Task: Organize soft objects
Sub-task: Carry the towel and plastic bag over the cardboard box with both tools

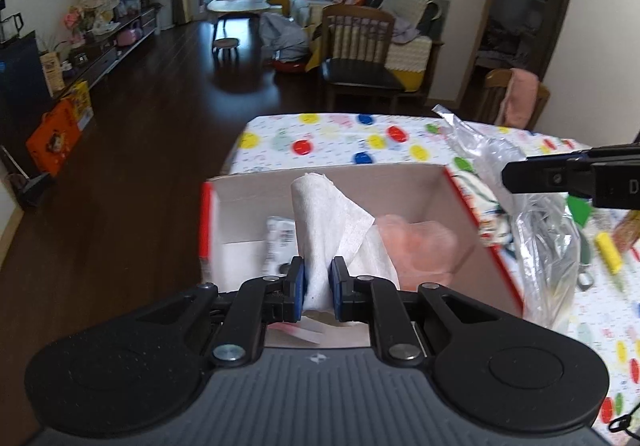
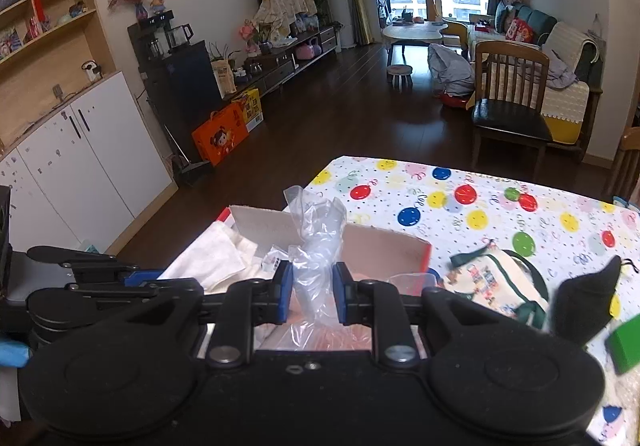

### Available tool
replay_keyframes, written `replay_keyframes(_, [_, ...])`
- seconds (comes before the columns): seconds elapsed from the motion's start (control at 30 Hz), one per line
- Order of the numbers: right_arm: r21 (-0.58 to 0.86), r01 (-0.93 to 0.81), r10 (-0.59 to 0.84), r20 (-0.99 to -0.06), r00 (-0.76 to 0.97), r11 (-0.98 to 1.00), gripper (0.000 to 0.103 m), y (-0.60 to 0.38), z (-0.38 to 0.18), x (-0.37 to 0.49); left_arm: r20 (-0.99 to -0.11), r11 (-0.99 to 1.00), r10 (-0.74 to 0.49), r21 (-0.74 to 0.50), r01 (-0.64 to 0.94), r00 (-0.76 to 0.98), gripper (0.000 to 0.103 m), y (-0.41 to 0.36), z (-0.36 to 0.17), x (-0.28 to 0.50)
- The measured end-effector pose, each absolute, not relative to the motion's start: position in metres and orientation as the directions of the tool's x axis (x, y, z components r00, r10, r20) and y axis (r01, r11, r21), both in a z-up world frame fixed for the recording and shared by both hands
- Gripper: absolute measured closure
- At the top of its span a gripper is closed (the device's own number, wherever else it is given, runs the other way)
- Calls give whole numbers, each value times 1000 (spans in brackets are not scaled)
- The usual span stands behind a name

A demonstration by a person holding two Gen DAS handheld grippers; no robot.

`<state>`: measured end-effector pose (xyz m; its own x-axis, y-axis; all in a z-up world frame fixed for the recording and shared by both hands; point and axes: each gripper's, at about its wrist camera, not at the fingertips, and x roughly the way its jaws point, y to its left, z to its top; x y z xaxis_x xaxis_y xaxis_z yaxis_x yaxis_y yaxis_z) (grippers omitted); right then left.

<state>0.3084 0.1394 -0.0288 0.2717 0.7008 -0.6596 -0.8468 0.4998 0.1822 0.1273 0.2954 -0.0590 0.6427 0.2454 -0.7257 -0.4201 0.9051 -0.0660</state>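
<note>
Left gripper [image 1: 318, 282] pinches one white cloth [image 1: 332, 230] above one cardboard box [image 1: 460, 205]; right gripper [image 2: 308, 294] pinches one clear plastic bag [image 2: 316, 246]. Box holds one pink item [image 1: 416, 246], on one balloon-print tablecloth [image 2: 440, 197].

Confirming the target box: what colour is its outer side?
Red outside on the cardboard box, plain brown inside; left wrist view shows it best.
</note>
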Motion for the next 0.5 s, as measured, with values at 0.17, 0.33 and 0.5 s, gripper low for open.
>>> replay_keyframes(0.17, [170,-840,679,-679,279,515,82,166,-43,317,-750,901,275,-16,-433,601,89,316,-74,137])
replay_keyframes(0.33, [151,-829,653,-696,297,538,82,188,-62,325,-774,908,279,19,-419,568,89,325,-90,154])
replay_keyframes(0.5, [147,-819,617,-734,286,554,82,203,-83,334,-795,919,275,52,-392,540,89,324,-105,169])
